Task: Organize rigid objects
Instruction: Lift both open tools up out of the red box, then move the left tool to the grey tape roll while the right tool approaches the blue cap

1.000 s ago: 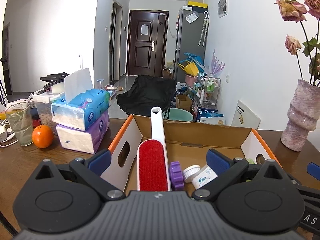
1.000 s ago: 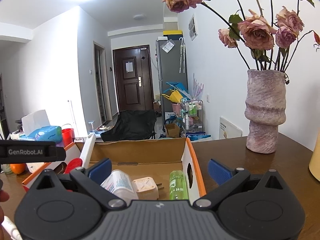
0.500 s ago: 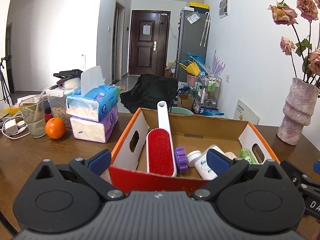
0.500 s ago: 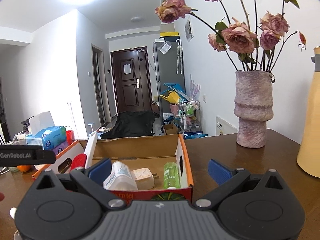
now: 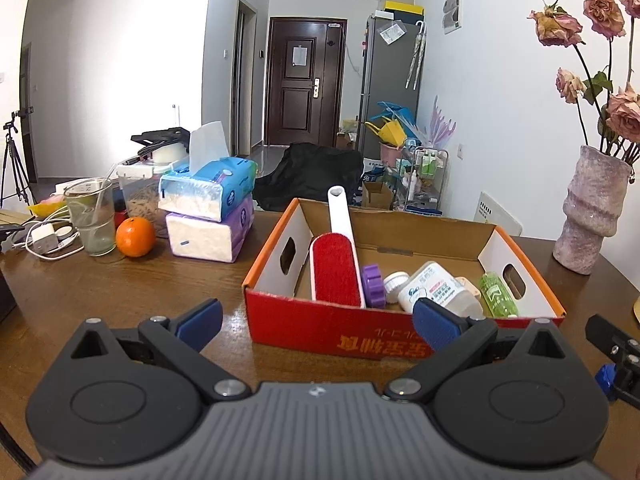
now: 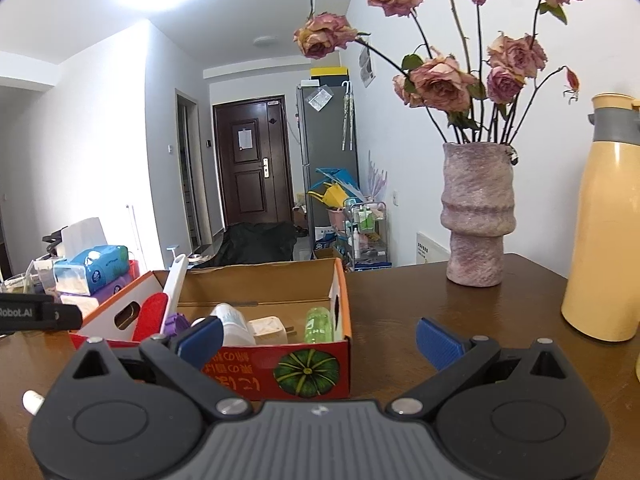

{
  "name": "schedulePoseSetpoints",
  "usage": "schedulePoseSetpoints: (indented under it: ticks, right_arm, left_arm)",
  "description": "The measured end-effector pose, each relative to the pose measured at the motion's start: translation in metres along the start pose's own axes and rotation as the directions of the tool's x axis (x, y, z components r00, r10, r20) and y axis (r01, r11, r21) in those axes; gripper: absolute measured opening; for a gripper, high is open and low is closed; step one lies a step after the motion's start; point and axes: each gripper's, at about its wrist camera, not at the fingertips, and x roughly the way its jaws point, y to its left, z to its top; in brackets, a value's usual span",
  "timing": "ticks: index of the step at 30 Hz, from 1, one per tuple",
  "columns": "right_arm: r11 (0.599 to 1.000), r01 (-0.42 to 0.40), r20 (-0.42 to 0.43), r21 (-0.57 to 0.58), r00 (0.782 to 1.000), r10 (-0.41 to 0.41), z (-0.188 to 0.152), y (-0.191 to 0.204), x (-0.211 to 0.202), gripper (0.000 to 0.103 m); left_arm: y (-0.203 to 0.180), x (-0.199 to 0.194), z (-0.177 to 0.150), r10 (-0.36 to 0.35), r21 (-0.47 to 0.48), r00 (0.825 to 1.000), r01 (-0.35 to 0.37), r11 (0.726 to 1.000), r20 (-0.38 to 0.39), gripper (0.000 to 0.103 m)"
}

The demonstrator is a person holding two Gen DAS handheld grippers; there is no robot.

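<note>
A red cardboard box (image 5: 328, 330) with orange rims stands on the brown table; it also shows in the right wrist view (image 6: 256, 368). Inside lie a red lint brush with a white handle (image 5: 336, 268), a purple piece (image 5: 374, 286), a white bottle (image 5: 434, 288), a beige plug (image 6: 270, 330) and a green bottle (image 5: 496, 290). My left gripper (image 5: 316, 324) is open and empty, just in front of the box. My right gripper (image 6: 318, 338) is open and empty, at the box's front right corner.
Left of the box are stacked tissue packs (image 5: 208, 216), an orange (image 5: 135, 237), a glass (image 5: 90, 220) and a charger with cables (image 5: 44, 238). A pink vase of dried roses (image 6: 478, 216) and a yellow thermos (image 6: 606, 240) stand at the right. A white pen tip (image 6: 32, 400) lies at lower left.
Both grippers have pulled back from above the box toward me. The box's red front wall is now in full view ahead of both. Jaws stayed open.
</note>
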Motion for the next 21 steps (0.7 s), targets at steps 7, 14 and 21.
schedulePoseSetpoints:
  ticks: [7,14,21]
  right_arm:
    - [1.000,0.018,-0.002,-0.010,1.000,-0.018,-0.008,-0.008,-0.014,0.103]
    - [0.998,0.060,-0.018,-0.004,0.998,-0.060,-0.021,-0.020,-0.023,0.103]
    - [0.996,0.088,-0.026,0.035,0.996,-0.087,-0.027,-0.037,-0.032,0.103]
  left_arm:
    - [0.003,-0.011,-0.011,0.010,0.007,1.000,-0.009,1.000,-0.015,0.103]
    - [0.009,-0.018,-0.028,0.014,0.005,0.998,-0.013,1.000,-0.058,0.103]
    - [0.013,-0.020,-0.045,0.029,0.015,0.995,-0.028,1.000,-0.096,0.103]
